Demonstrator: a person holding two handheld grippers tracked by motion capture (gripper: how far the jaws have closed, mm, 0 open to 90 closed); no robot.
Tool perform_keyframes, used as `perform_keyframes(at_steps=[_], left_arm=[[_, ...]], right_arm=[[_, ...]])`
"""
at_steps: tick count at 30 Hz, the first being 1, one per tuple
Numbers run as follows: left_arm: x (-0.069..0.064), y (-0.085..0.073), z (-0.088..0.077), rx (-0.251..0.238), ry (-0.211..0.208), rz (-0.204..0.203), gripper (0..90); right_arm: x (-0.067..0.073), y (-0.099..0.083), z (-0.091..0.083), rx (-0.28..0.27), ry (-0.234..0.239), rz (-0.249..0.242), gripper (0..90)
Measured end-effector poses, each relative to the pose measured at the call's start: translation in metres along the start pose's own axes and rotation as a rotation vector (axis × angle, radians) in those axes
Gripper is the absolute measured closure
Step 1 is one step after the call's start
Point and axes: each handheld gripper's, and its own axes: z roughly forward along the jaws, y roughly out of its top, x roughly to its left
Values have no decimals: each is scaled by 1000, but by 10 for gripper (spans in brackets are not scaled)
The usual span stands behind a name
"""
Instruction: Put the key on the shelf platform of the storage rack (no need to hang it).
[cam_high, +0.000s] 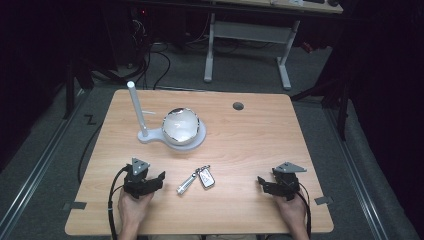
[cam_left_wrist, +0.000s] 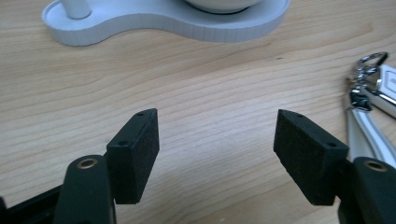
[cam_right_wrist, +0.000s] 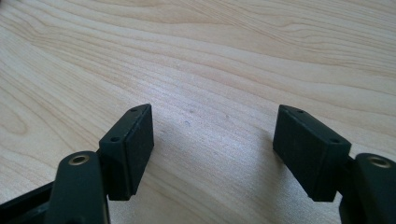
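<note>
A bunch of keys (cam_high: 197, 179) with a silver fob and a slim metal piece lies on the wooden table (cam_high: 250, 145), near the front edge. My left gripper (cam_high: 159, 179) rests just left of it, jaws open and nothing between them; in the left gripper view (cam_left_wrist: 217, 135) bare wood shows between the pads, and the keys (cam_left_wrist: 369, 93) lie to the right. My right gripper (cam_high: 261, 183) sits at the front right, also open over bare wood (cam_right_wrist: 215, 130), well apart from the keys.
A white stand base (cam_high: 172, 137) carries a shiny-rimmed white bowl (cam_high: 181, 125) and an upright white pole (cam_high: 136, 107) at the table's middle left. The base (cam_left_wrist: 163, 21) lies straight beyond my left jaws. A cable hole (cam_high: 238, 106) is near the far edge.
</note>
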Motion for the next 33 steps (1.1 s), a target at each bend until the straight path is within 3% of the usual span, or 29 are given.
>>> perform_keyframes(at_steps=[4, 18, 33], left_arm=[[-6, 3, 1, 14, -36, 10, 314], [-26, 13, -2, 22, -106, 60, 324], [-55, 21, 14, 76, -162, 135, 390]], right_arm=[[0, 0, 0, 0, 0, 1, 293], [0, 0, 0, 0, 0, 1, 294], [0, 0, 0, 0, 0, 0, 293]])
